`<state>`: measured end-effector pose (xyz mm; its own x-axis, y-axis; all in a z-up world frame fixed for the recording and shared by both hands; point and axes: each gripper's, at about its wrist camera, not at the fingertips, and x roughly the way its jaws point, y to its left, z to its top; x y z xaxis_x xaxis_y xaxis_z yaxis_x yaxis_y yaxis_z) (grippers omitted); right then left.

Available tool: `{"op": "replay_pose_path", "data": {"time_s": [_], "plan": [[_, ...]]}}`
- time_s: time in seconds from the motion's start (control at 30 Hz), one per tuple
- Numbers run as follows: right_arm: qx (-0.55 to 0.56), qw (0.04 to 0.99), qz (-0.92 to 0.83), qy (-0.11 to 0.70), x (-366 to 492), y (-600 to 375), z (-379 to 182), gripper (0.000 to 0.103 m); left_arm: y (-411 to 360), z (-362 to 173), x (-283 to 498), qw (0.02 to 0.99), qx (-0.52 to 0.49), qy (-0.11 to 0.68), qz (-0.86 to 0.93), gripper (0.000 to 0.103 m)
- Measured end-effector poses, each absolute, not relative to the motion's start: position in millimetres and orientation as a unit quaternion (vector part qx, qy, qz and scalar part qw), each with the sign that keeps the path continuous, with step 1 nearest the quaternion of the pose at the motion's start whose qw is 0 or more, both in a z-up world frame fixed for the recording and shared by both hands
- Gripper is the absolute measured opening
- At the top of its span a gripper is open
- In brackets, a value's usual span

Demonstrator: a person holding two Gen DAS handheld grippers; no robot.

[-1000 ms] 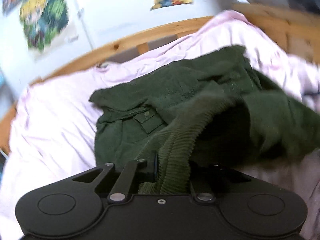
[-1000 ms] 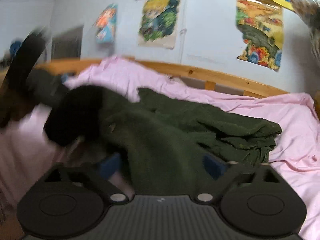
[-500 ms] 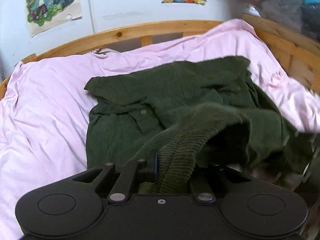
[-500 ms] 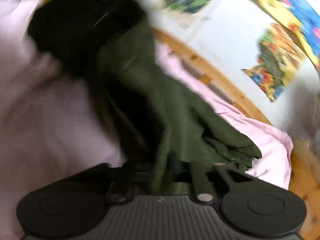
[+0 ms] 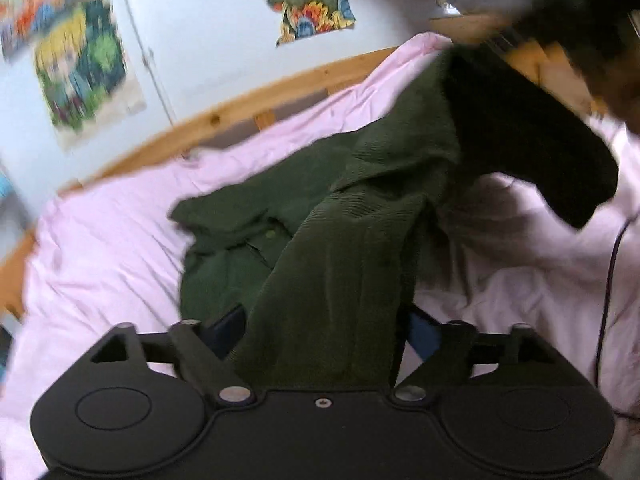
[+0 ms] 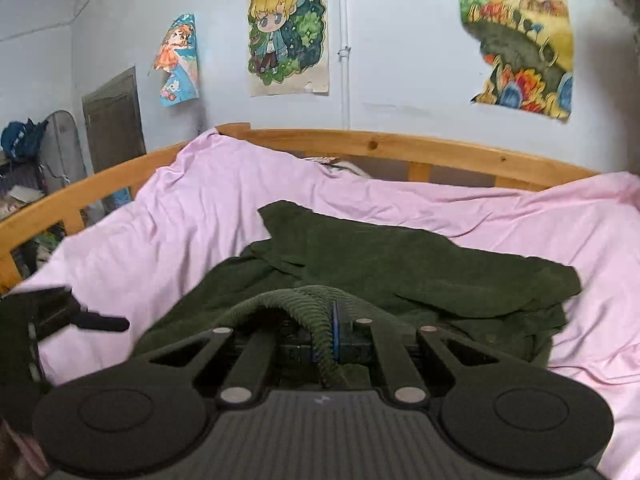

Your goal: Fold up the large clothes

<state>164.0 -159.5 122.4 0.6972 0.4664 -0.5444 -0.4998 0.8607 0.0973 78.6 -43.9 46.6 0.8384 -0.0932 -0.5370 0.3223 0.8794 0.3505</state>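
A large dark green corduroy shirt (image 5: 248,208) lies spread on a pink bed sheet (image 5: 100,260). My left gripper (image 5: 326,322) has its jaws opening wide. A strip of the shirt runs loosely between them, and the blue pads (image 5: 228,324) stand clear of the cloth. My right gripper (image 6: 334,330) is shut on a thick fold of the shirt (image 6: 400,264) at its near edge. In the left wrist view the shirt's right part is drawn up toward a dark blurred shape at the top right. In the right wrist view the left gripper (image 6: 60,320) shows at the left edge.
A wooden bed rail (image 6: 400,144) rings the mattress on the far side and the left. Posters (image 6: 288,36) hang on the pale wall behind. A thin dark cable (image 5: 612,260) lies over the sheet at the right.
My left gripper was shut on the shirt's strip and now has its jaws apart. My right gripper was open over the shirt, then shut on a fold and rose with it.
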Motion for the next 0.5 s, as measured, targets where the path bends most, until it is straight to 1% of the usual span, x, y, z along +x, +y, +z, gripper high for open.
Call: {"op": "replay_pose_path", "data": {"time_s": [0.13,0.23,0.3,0.33,0.37,0.4,0.47,0.5], "plan": [[-0.016,0.919,0.261,0.296,178,-160,129,0.008,-80,9,79,0.924,0.287,0.249,-0.053,0.088],[-0.001,0.918,0.256,0.302,182,-162,128,0.008,-99,-20,91,0.910,0.308,0.278,-0.025,0.088],[0.004,0.919,0.253,0.304,179,-162,129,0.008,-102,-32,97,0.900,0.337,0.277,0.003,0.080],[0.003,0.919,0.252,0.303,177,-162,129,0.008,-100,-34,98,0.899,0.341,0.275,0.010,0.071],[0.001,0.920,0.250,0.301,175,-162,129,0.008,-92,-32,98,0.900,0.338,0.274,0.018,0.064],[-0.004,0.921,0.248,0.300,172,-164,129,0.008,-83,-29,98,0.902,0.331,0.275,0.023,0.061],[-0.015,0.924,0.244,0.295,165,-165,128,0.008,-62,-23,95,0.906,0.315,0.279,0.036,0.047],[-0.021,0.925,0.242,0.292,159,-167,126,0.008,-53,-21,90,0.908,0.310,0.279,0.041,0.044]]}}
